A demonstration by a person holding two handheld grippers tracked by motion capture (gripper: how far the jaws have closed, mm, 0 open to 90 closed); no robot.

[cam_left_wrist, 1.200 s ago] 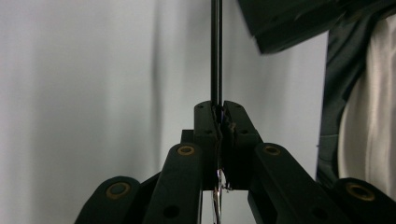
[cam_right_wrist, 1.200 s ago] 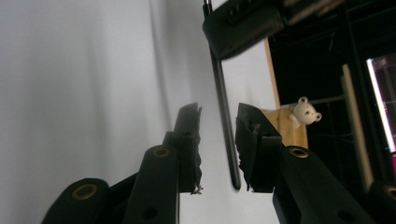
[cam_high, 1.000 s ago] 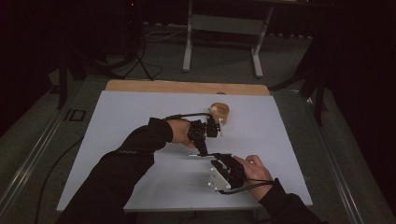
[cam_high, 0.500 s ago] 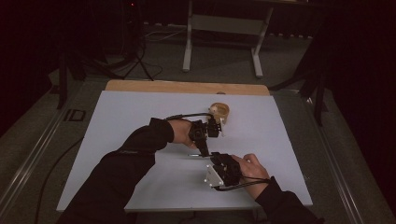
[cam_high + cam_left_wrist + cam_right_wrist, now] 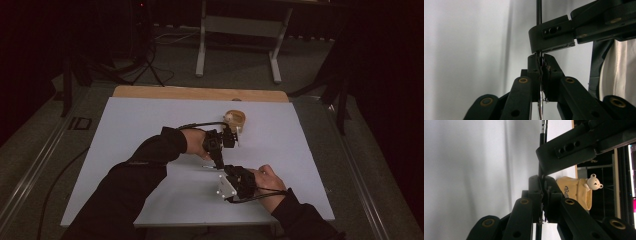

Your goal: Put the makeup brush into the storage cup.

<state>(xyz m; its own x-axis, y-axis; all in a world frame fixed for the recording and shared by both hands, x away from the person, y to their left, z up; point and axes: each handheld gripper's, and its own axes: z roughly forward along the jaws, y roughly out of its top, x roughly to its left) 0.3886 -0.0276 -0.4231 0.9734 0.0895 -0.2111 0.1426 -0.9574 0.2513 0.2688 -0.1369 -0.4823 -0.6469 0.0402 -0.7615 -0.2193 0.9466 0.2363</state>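
Note:
A thin pen-like rod, black along one stretch (image 5: 539, 15) and silver along another (image 5: 540, 105), is held between both grippers above the white table sheet (image 5: 150, 130). My left gripper (image 5: 541, 58) is shut on it, and one black finger (image 5: 551, 40) of the right gripper clamps the rod just beyond. My right gripper (image 5: 541, 178) has just been closing and is now shut on the black rod (image 5: 541, 142), with a finger (image 5: 564, 152) of the left gripper crossing above. In the high view the left gripper (image 5: 220, 161) and right gripper (image 5: 226, 171) meet tip to tip at mid-table.
A yellow cup (image 5: 235, 119) with a small white bear (image 5: 594, 182) on its rim stands behind the grippers. A wooden strip (image 5: 200, 93) edges the far side of the table. A metal stand (image 5: 237, 30) is on the floor beyond.
The right hand has edged slightly left and forward toward the left gripper. The left hand has kept still.

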